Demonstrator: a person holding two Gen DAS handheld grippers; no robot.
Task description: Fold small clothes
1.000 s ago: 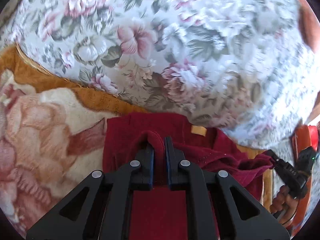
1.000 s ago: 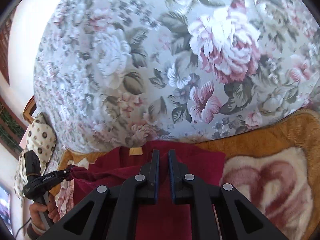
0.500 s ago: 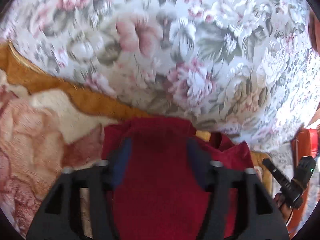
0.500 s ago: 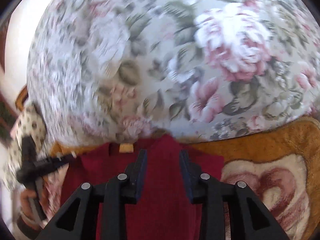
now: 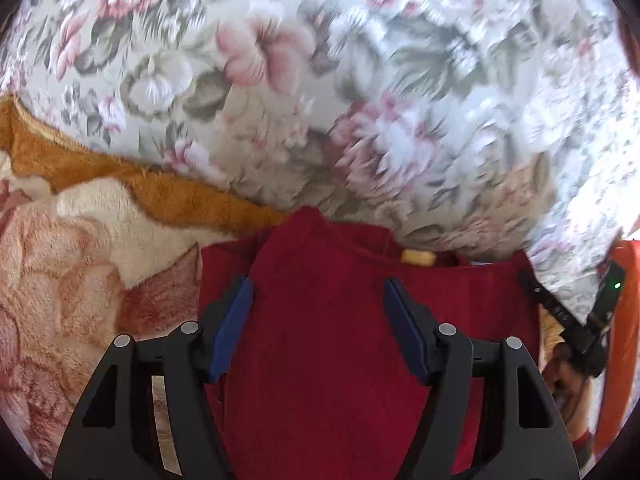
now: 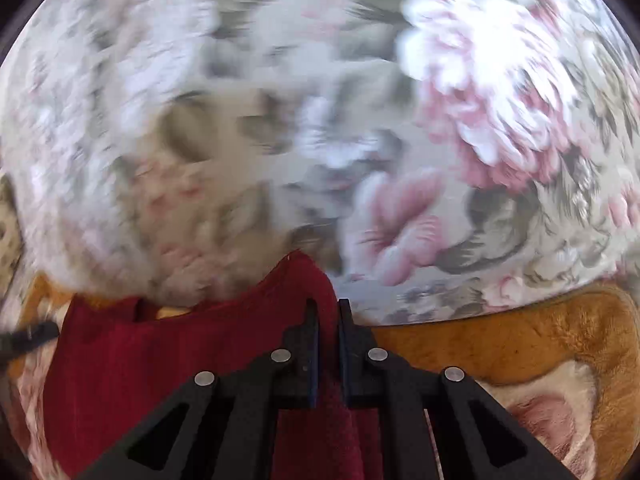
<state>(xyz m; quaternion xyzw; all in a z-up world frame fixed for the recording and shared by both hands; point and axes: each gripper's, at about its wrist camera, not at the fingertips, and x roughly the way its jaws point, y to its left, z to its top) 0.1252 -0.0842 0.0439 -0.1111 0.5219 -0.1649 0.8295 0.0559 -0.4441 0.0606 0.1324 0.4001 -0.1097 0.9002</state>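
Released by the now wide-open left claw (image 5: 318, 320), the red garment (image 5: 340, 360) at six o'clock, its peak pinched as the right claw (image 6: 328, 320) closes, could slip and unfold.

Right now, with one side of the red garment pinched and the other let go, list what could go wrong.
1. The right gripper is closing on a narrow peak of the red garment; such a small bite may slip out when pulled.
2. The left gripper stands open over the cloth, so that side lies loose and may drag, skewing the fold.
3. The fuzzy blanket underneath could catch the fabric and bunch it.
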